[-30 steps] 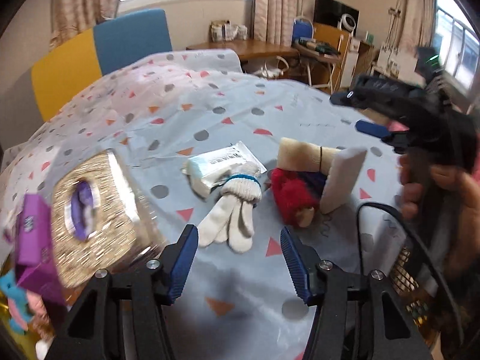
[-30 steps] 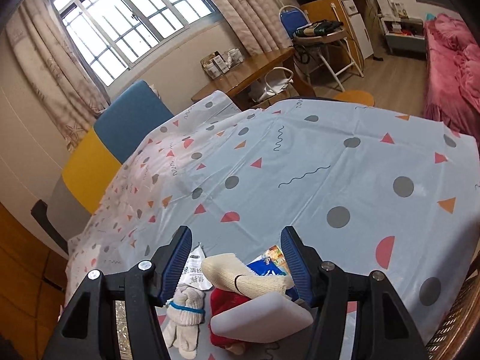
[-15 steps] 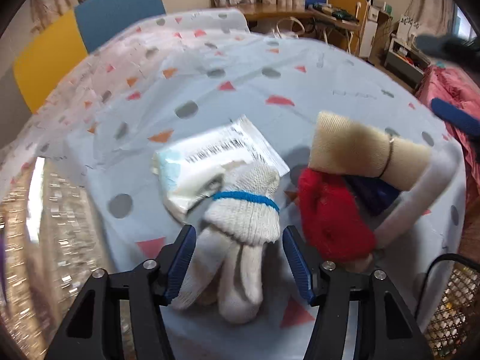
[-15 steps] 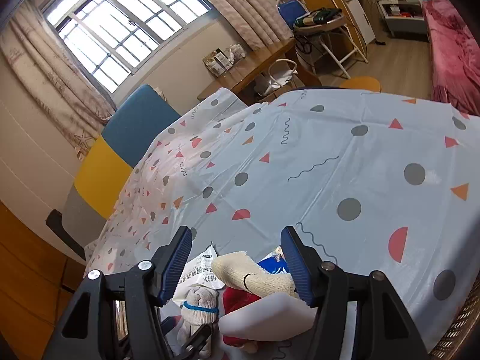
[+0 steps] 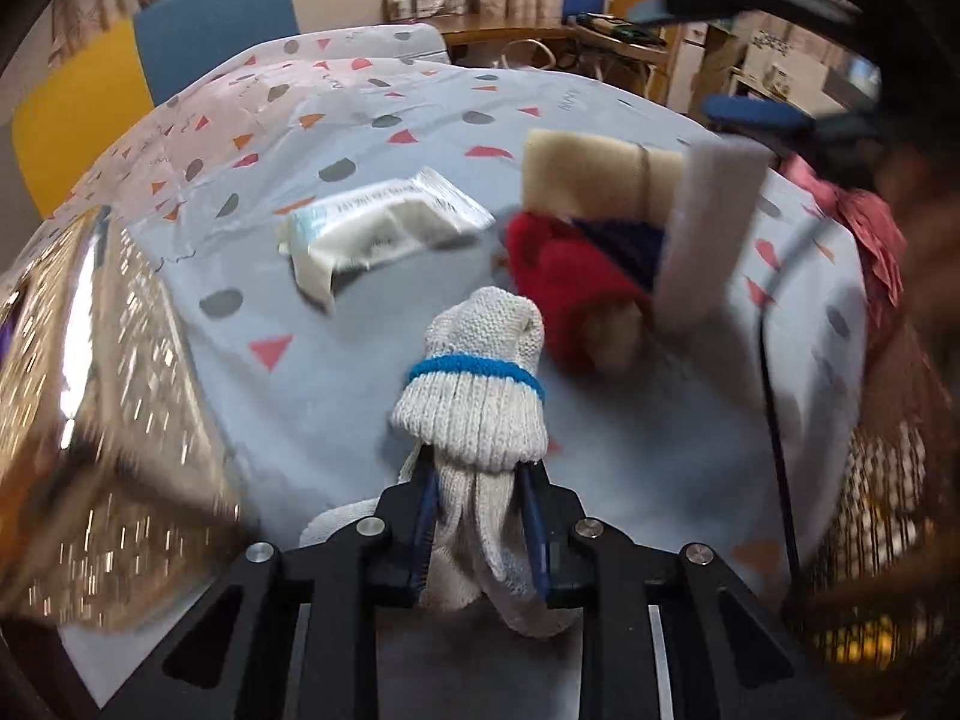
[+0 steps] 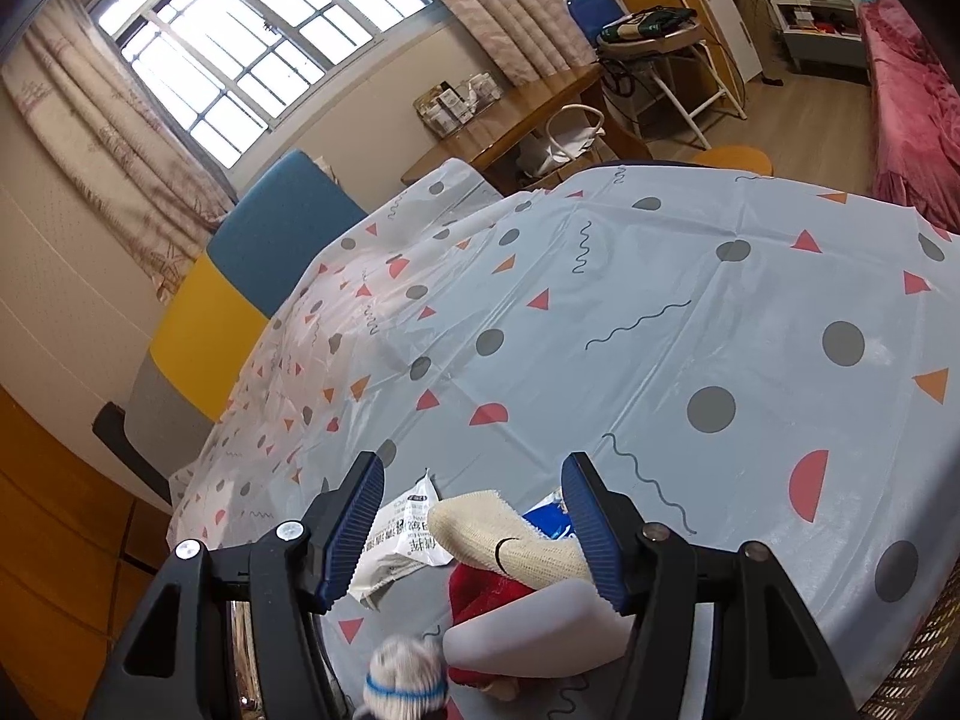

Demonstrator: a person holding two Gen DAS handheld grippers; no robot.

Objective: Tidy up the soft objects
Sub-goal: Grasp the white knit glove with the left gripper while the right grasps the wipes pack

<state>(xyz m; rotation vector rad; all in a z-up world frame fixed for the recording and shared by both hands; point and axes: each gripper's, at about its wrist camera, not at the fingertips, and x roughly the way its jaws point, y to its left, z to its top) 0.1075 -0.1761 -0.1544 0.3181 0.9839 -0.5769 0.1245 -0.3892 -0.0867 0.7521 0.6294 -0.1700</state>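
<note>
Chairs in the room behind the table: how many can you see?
3, perhaps more hidden. A blue and yellow chair stands against the table's far edge, a blue folding chair is by the curtains, and a round wooden seat peeks over the table's edge.

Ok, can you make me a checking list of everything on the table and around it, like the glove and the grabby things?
Surface: tablecloth with dots and triangles, wrinkled at the far side.
Job's things: white gloves; red plush; beige roll; white foam.
Clutter: plastic packet; glittery box.
Grippers: left hand-held gripper closing, gloves between its pads; right hand-held gripper open, empty.
Cables: black cable.
Surroundings: chair, window, wicker basket.
</note>
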